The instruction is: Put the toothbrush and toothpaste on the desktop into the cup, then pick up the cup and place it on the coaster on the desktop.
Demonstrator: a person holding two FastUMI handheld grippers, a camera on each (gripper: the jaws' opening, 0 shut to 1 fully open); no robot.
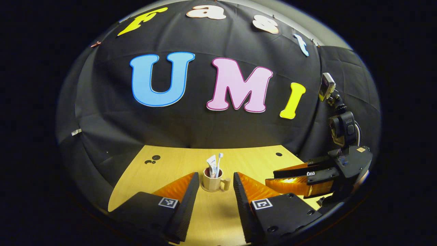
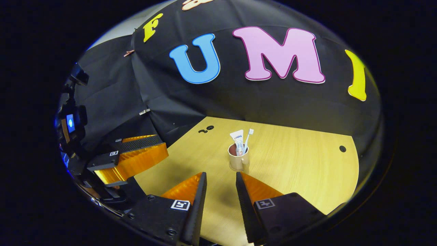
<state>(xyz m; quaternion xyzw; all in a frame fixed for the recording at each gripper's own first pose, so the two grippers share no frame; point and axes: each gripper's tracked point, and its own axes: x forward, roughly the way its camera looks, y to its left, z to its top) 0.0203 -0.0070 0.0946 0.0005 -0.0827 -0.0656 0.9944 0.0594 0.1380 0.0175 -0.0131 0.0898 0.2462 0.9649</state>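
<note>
**Two items in cup; cup dead ahead of both grippers**

Both the toothbrush and the toothpaste stand upright in the cup, which sits just below centre in the left gripper view, on what appears to be a coaster on the wooden desktop.

The left gripper is spread wide and grasps nothing; the cup lies straight ahead between its fingers, apart from both, handle turned to frame right. The right gripper is likewise released, the cup above its gap in the right gripper view.

Judgement: the left gripper appears nearer. The cup is beige; the tube is white with printing, the brush white, heads up.
</note>
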